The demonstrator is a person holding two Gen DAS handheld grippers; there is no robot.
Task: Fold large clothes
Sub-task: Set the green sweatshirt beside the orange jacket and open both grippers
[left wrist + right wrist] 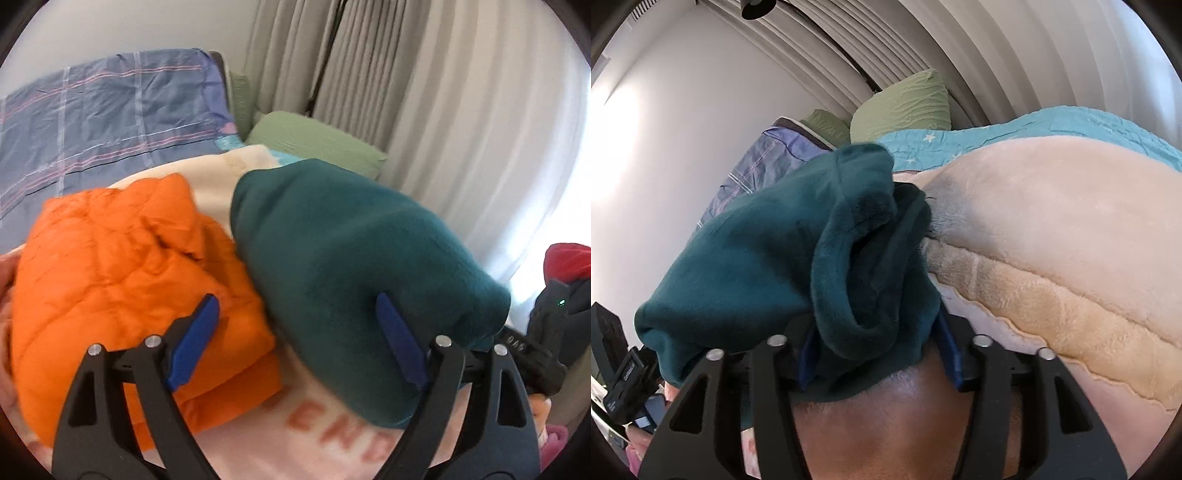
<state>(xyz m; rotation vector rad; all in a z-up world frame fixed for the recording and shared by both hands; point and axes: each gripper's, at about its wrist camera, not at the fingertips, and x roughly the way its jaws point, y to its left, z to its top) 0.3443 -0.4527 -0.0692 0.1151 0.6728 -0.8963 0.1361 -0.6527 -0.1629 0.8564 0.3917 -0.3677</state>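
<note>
The folded teal fleece (pixel 768 258) is being set down on the bed at 3 o'clock of the orange jacket (pixel 122 277). The left tool (pixel 295 339) is spread wide, empty; the right tool (pixel 875 354) is bunched around fleece, pad contact unclear. Next, a clean withdrawal is required.

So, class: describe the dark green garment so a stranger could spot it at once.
Start at the bed with its cream blanket. On it, right of the puffy orange jacket, lies the teal fleece garment. It alone is dark and fuzzy rather than quilted.
</note>
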